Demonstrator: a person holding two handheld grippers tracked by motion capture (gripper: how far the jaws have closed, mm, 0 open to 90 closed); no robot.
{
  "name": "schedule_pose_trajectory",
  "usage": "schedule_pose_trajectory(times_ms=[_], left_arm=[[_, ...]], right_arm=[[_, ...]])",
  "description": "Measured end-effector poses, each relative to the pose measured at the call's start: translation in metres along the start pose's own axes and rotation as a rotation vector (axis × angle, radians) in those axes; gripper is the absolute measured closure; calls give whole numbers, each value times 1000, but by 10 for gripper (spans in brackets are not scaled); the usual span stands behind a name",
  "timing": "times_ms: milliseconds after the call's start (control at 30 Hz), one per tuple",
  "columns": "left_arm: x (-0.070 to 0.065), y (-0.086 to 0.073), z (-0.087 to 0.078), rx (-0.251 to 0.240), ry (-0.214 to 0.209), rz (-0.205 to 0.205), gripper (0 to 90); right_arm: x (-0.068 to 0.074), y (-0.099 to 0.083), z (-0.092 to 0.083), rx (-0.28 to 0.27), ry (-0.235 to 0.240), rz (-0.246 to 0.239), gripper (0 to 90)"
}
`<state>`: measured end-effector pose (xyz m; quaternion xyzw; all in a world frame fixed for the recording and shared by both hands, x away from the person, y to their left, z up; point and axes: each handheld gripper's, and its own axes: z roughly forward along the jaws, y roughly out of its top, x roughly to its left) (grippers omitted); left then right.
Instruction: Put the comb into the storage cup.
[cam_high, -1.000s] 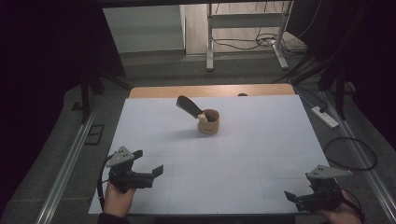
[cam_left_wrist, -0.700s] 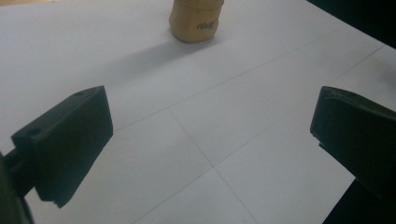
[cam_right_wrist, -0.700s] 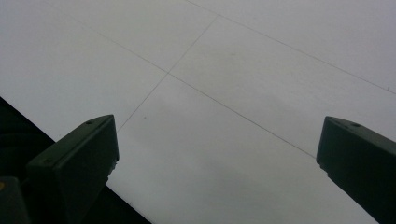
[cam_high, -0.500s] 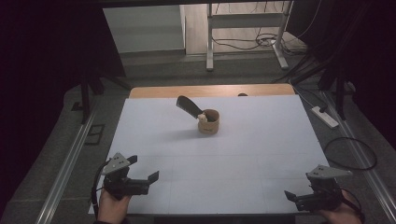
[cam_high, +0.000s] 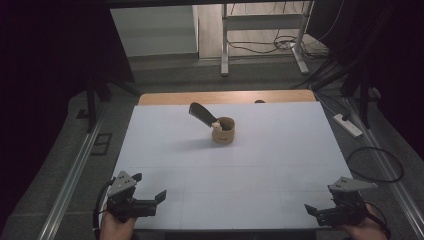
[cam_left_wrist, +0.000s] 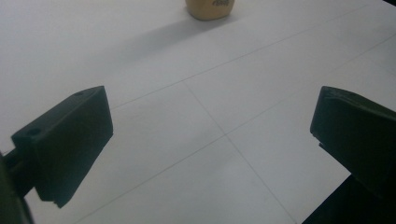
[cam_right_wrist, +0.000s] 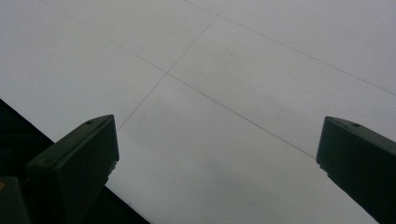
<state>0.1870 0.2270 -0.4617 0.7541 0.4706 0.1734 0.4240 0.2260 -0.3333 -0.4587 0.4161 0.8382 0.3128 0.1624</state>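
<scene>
Resting apart at table edge, left gripper (cam_high: 159, 199), right gripper (cam_high: 311, 212), jaws wide

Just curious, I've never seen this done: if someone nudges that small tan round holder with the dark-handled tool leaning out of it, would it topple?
The small tan round holder looks squat, so it would probably slide first. The dark-handled tool leans far over one side, so a push from the opposite side may well tip it. It looks light.

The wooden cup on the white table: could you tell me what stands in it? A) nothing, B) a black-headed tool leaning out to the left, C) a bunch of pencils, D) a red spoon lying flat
B: in the high view a black-headed tool leans up and left out of the wooden cup.
</scene>
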Motion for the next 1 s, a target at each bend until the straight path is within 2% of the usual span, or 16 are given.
schedule_pose_trajectory(times_ms=[400, 600, 700, 933, 1000], left_arm=[[-1, -10, -6, 39, 37, -10, 0], [-2, -15, -5, 85, 43, -16, 0], [-3, -15, -6, 85, 47, -22, 0], [-4, -14, -1, 131, 53, -10, 6], [-4, -13, -1, 131, 48, -15, 8]], right_arm=[[0, 0, 0, 0, -3, -1, 0], [0, 0, 0, 1, -5, -1, 0], [0, 0, 0, 0, -7, 0, 0], [1, 0, -1, 2, -9, -2, 0], [1, -1, 0, 3, -10, -4, 0]])
